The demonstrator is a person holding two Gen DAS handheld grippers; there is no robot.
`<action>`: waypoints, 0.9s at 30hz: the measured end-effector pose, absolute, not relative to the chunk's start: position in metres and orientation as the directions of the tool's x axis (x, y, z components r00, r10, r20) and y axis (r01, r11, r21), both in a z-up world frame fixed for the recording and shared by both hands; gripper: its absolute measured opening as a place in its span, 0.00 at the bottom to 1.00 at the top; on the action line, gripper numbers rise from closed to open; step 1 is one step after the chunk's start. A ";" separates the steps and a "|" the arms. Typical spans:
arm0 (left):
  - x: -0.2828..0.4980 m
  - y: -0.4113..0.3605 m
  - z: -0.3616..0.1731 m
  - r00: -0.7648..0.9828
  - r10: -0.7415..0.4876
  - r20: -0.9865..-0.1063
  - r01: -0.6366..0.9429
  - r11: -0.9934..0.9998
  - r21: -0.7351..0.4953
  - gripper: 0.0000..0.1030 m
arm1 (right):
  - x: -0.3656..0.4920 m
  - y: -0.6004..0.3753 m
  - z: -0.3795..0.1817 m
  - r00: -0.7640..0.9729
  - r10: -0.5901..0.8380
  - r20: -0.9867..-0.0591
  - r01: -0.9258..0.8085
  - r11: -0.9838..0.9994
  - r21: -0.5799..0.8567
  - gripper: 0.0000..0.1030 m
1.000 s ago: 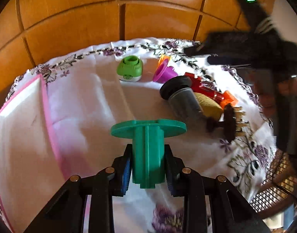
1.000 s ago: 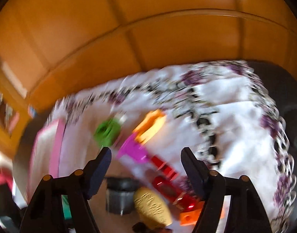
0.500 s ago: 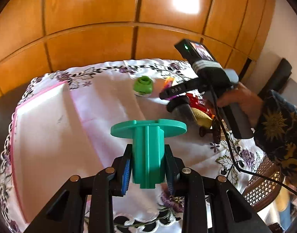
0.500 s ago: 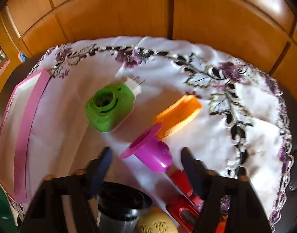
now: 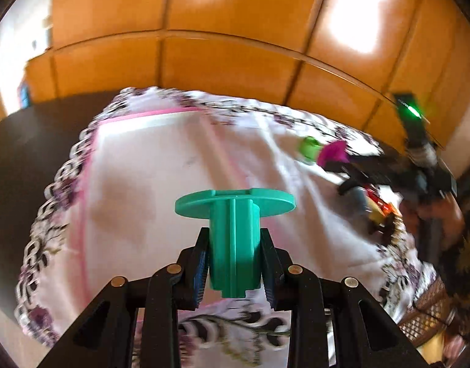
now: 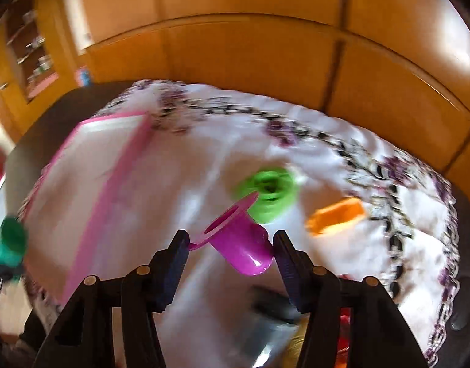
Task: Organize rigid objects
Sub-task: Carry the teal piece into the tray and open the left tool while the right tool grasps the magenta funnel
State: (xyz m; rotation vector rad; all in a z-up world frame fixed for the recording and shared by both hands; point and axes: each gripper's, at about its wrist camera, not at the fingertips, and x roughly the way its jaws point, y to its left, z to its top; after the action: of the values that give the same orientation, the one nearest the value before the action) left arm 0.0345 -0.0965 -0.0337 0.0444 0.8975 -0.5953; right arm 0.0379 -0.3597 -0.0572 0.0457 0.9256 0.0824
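Observation:
My left gripper [image 5: 235, 263] is shut on a teal flanged plastic piece [image 5: 235, 230] and holds it above the pink-rimmed white tray [image 5: 136, 116]. My right gripper [image 6: 231, 254] is shut on a magenta flanged cup [image 6: 241, 245], lifted off the cloth. The tray shows at the left of the right wrist view [image 6: 112, 122]. The magenta cup also shows far right in the left wrist view [image 5: 333, 151].
A green round piece [image 6: 270, 190] and an orange piece [image 6: 337, 214] lie on the flowered tablecloth [image 6: 388, 245]. A dark cylinder [image 6: 274, 309] and red, yellow and orange items [image 5: 377, 207] lie close by. Wooden panels stand behind the table.
My right gripper closed on the magenta cup and lifted it leftward. My left gripper swung left with the teal piece, over the tray.

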 end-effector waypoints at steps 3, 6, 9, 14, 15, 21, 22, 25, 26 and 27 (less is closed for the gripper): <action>0.054 -0.074 -0.036 0.494 -0.430 -0.756 0.445 0.872 -0.205 0.29 | 0.036 -0.341 -0.070 0.573 0.112 -0.812 -0.104 0.993 0.064 0.55; 0.079 -0.062 -0.038 0.514 -0.394 -0.761 0.405 0.895 -0.190 0.29 | 0.040 -0.330 -0.090 0.534 0.105 -0.839 -0.128 0.991 0.042 0.55; 0.107 -0.059 -0.039 0.522 -0.360 -0.774 0.383 0.909 -0.164 0.29 | 0.039 -0.328 -0.097 0.520 0.086 -0.850 -0.140 0.990 0.014 0.55; 0.156 -0.063 -0.052 0.521 -0.309 -0.796 0.339 0.931 -0.139 0.29 | 0.039 -0.333 -0.098 0.526 0.087 -0.846 -0.129 0.991 0.022 0.55; 0.166 -0.065 -0.056 0.519 -0.300 -0.800 0.331 0.934 -0.136 0.29 | 0.039 -0.333 -0.099 0.525 0.086 -0.847 -0.128 0.992 0.021 0.55; 0.203 -0.073 -0.074 0.516 -0.236 -0.824 0.279 0.955 -0.099 0.30 | 0.040 -0.333 -0.100 0.527 0.083 -0.846 -0.126 0.992 0.018 0.55; 0.206 -0.074 -0.075 0.515 -0.233 -0.825 0.276 0.956 -0.097 0.31 | 0.040 -0.333 -0.100 0.527 0.082 -0.846 -0.127 0.992 0.017 0.55; 0.204 -0.075 -0.072 0.525 -0.236 -0.818 0.282 0.955 -0.094 0.40 | 0.040 -0.332 -0.101 0.528 0.078 -0.846 -0.130 0.991 0.011 0.55; 0.201 -0.075 -0.070 0.532 -0.237 -0.813 0.287 0.954 -0.091 0.43 | 0.040 -0.332 -0.101 0.528 0.077 -0.846 -0.131 0.991 0.008 0.55; 0.196 -0.074 -0.067 0.540 -0.237 -0.808 0.289 0.953 -0.087 0.45 | 0.041 -0.331 -0.101 0.529 0.074 -0.846 -0.132 0.991 0.004 0.55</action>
State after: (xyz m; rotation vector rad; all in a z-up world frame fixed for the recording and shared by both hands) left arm 0.1956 -0.0740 -0.0672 0.0595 0.9504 -0.3129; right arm 0.0405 -0.3311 -0.1008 -0.0628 1.0064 0.1228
